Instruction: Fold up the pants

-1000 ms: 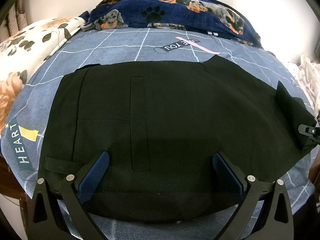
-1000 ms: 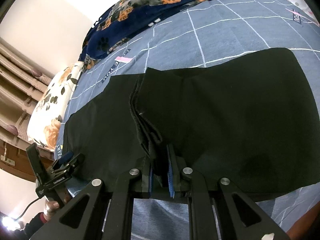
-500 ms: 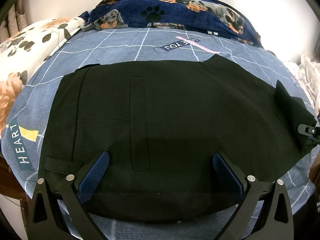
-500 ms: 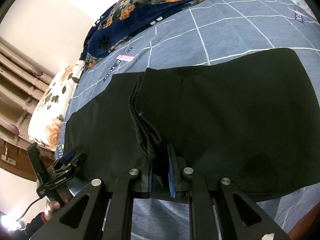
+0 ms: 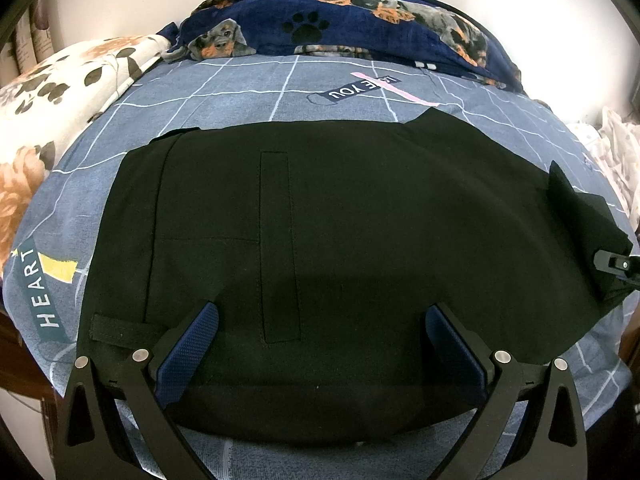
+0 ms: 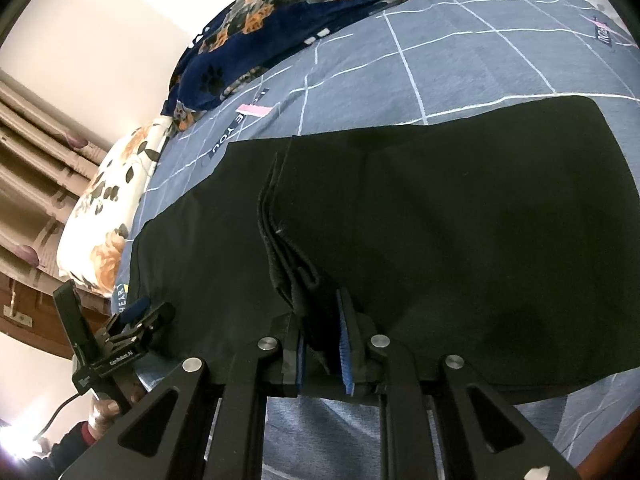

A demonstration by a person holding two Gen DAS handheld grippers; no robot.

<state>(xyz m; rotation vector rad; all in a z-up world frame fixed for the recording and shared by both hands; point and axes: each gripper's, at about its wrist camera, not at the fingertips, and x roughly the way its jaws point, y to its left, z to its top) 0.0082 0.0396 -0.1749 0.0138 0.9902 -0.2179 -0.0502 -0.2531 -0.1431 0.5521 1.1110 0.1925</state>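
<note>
Black pants (image 5: 360, 220) lie flat across the bed, waistband and belt loop near the left wrist camera. My left gripper (image 5: 320, 312) is open, its blue pads (image 5: 188, 344) spread wide just above the waist fabric with nothing between them. At the far right edge of this view, a raised corner of the pants hangs in the right gripper (image 5: 612, 262). In the right wrist view my right gripper (image 6: 318, 308) is shut on the stacked edge of a folded-over leg of the pants (image 6: 460, 220). The left gripper (image 6: 144, 312) shows at the lower left, held by a hand (image 6: 104, 408).
The bed has a grey-blue grid sheet (image 5: 280, 92). A navy dog-print blanket (image 5: 360, 28) lies along the far side and a floral pillow (image 5: 60, 92) at the left. White cloth (image 5: 616, 148) is bunched at the right edge. The bed's near edge runs just below both grippers.
The right gripper has shifted very slightly with the fold still in it. The left gripper has kept still.
</note>
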